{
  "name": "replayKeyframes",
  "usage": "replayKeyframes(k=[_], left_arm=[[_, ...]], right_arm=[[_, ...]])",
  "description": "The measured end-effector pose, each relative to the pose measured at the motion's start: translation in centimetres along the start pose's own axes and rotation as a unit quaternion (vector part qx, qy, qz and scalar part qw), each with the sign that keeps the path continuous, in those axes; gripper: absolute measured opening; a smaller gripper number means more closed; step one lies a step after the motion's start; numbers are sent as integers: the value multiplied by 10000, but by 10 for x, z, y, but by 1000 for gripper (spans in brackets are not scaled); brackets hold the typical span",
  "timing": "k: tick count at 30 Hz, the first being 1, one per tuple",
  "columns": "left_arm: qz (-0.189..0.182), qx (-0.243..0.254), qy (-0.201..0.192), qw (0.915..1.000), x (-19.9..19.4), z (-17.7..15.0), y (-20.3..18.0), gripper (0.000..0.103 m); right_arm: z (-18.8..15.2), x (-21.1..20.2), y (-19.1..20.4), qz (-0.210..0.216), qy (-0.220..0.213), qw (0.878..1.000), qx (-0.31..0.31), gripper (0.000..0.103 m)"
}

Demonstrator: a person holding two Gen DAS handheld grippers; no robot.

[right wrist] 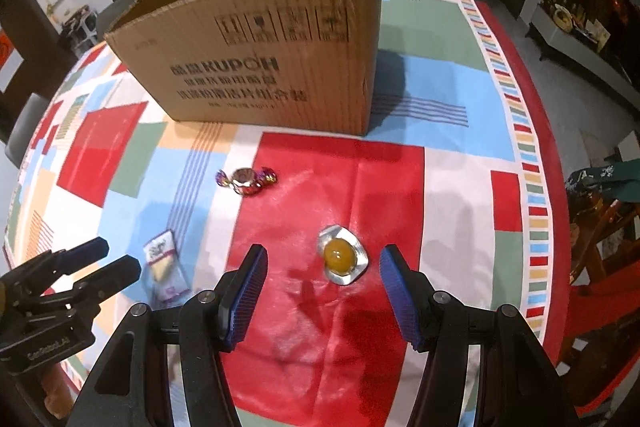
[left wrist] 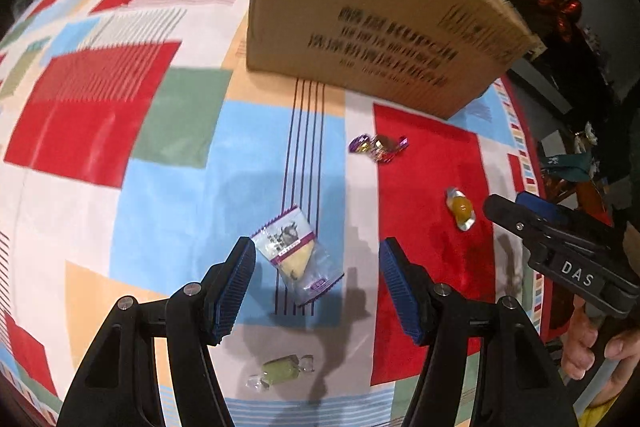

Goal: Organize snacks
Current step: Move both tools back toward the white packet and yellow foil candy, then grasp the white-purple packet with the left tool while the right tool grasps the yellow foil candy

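My left gripper (left wrist: 318,249) hangs open over a clear packet with a purple label (left wrist: 294,253), which lies on the tablecloth just inside its left pad. My right gripper (right wrist: 322,257) is open too, above a yellow jelly in a silver cup (right wrist: 341,259) on a red patch. That jelly (left wrist: 461,211) also shows in the left wrist view, beside the right gripper (left wrist: 516,205). A purple foil candy (right wrist: 246,181) lies nearer the open cardboard box (right wrist: 272,67). A green wrapped candy (left wrist: 280,371) rests under the left gripper. Nothing is held.
The round table wears a patchwork cloth (right wrist: 392,187) of red, blue and green. The box stands at the far side. A wooden chair with red cushion (right wrist: 600,291) sits past the right edge. A hand (left wrist: 592,343) grips the right tool. The left gripper (right wrist: 108,261) shows at the lower left.
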State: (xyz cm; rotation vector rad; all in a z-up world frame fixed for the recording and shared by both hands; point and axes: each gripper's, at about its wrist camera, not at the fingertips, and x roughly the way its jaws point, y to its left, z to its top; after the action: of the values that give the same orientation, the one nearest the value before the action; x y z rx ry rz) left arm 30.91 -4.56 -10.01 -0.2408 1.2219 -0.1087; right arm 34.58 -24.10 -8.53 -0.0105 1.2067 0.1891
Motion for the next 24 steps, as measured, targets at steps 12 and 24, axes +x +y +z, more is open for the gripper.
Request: replayKeyframes(k=[12,24], left_arm=[[154,-471,354,9981,32,-2,7,63],[448,-589,455,9962,47,-1,4,63]], right_arm=[[2,35,-12,-16,387,9991,190,59],[2,59,-12,-109,585,9981,178,59]])
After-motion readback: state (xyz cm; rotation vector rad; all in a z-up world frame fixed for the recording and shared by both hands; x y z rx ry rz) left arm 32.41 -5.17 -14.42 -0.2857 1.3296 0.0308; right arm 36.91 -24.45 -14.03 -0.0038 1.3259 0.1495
